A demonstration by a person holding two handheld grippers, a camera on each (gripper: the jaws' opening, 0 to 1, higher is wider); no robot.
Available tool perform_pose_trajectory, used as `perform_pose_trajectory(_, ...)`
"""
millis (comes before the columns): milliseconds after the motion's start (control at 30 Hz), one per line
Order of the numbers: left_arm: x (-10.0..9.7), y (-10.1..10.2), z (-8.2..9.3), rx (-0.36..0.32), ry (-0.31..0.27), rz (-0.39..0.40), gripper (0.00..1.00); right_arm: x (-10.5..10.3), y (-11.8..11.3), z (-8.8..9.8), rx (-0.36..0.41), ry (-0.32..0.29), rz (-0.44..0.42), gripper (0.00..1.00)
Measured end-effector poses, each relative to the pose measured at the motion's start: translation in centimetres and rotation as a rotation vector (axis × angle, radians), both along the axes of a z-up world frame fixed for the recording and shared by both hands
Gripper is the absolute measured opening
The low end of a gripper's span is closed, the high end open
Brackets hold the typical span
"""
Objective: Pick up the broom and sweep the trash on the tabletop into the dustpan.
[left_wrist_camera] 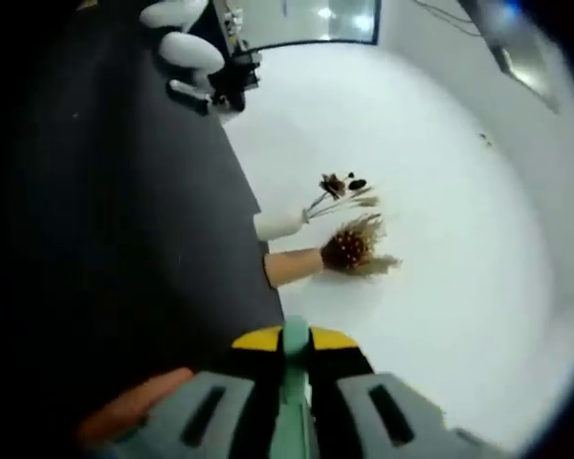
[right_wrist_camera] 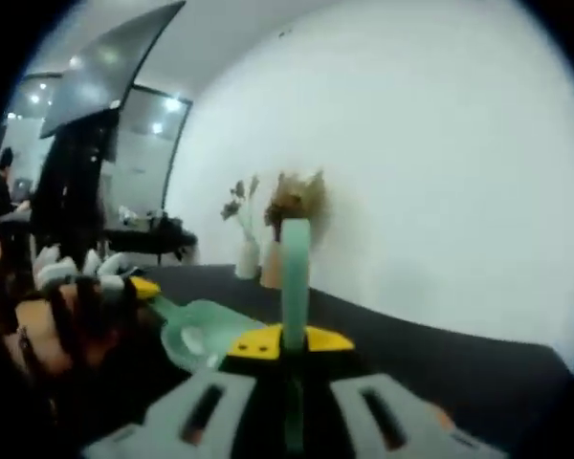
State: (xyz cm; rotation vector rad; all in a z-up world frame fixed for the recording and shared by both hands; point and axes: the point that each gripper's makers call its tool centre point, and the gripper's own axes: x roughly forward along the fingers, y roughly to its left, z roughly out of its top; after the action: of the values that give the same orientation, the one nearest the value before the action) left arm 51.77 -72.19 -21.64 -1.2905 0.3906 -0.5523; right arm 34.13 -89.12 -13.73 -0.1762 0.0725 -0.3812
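Left gripper view: our left gripper (left_wrist_camera: 295,382) pinches a mint handle (left_wrist_camera: 294,368). Far off, two vases (left_wrist_camera: 292,246) hold dried flowers (left_wrist_camera: 356,244).

Right gripper view: our right gripper (right_wrist_camera: 292,378) clamps a mint handle (right_wrist_camera: 296,277), broom or dustpan we cannot tell. A mint pan (right_wrist_camera: 196,330) lies left, nothing visible in it. Swinging blind, we risk toppling the vases (right_wrist_camera: 256,260).

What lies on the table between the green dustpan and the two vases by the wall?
Nothing: in the right gripper view, the dark tabletop from the dustpan to the white vase and the tan vase is bare.
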Motion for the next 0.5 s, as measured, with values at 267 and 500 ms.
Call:
perform_pose_trajectory(267,0.4,0.5,-1.6,0.042,0.012,0.042,0.1,0.1,0.3,-0.2,-0.009,0.005,0.002,0.06)
perform_pose_trajectory(500,-0.2,-0.9,-3.0,0.088,0.055,-0.072,0.11,0.0,0.6,-0.1,-0.033,0.009,0.003,0.06)
